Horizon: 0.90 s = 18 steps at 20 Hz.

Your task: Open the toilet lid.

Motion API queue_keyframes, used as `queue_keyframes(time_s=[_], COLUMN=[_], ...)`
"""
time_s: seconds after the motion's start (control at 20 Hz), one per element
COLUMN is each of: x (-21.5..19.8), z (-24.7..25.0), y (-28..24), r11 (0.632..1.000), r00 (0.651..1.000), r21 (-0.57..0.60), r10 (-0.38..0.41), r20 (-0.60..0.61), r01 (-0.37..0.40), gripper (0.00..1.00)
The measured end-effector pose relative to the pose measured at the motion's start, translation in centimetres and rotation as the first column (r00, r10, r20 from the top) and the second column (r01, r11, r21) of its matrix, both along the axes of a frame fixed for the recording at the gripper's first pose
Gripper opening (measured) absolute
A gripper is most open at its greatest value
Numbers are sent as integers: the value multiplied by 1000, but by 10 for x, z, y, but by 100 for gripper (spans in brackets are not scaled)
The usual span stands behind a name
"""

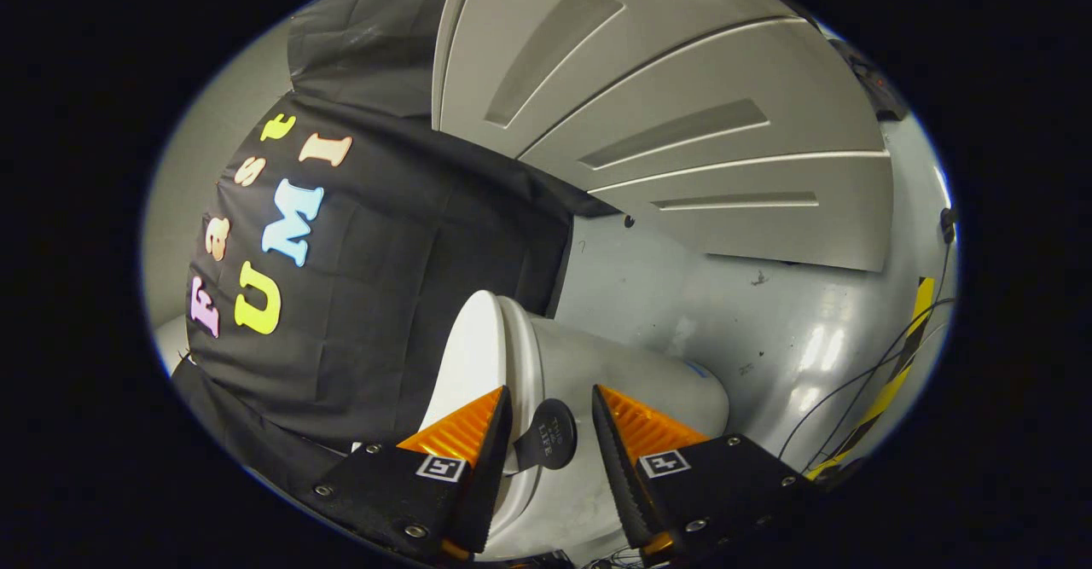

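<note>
Right, the view is rolled hard over, so the claw (552,411) is clearly tipped on its side, pointing straight at the toilet (597,373). Its two fingers (465,428) stand apart, released, with a clear gap between them and nothing pinched. In that gap sits a small dark round tab (548,443) with a short stem running toward the lid's edge; it carries tiny lettering too small to make out. Neither finger touches the tab as far as I can tell, though the nearer finger's inner edge overlaps the stem, so contact there is hard to rule out.

The toilet lid (473,356) is the white rounded slab just beyond that finger, lying face to face against the seat (522,356), the pale grey band right beside it. The two look closed together. The toilet's grey body runs away from the seat on the far side of the tab, and its lower part is cut off behind the fingers.

Beyond the toilet lies a glossy grey floor (708,313) with a few loose black cables (862,381) and a yellow-and-black striped strip (896,373). Grey panelled boards (682,117) stand past the floor. Black cloth (401,279) hangs behind the lid.
</note>
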<state>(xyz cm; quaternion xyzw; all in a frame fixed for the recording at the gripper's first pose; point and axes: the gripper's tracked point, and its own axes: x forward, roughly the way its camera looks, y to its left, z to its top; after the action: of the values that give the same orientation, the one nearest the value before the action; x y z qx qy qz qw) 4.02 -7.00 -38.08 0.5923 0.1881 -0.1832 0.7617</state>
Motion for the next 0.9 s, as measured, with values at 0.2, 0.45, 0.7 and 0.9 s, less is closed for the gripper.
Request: queue_keyframes(time_s=[0.2,0.45,0.7,0.9], x=[1,2,3,5], z=[-4,2,4,10], y=[4,5,2,8], r11=[1000,999,999,996], r00=[1000,1000,999,993], r21=[10,31,18,-24], r10=[15,20,30,87], r20=[-10,15,-31,-83], r01=[-15,-21,-30,-90], gripper=[34,12,6,0])
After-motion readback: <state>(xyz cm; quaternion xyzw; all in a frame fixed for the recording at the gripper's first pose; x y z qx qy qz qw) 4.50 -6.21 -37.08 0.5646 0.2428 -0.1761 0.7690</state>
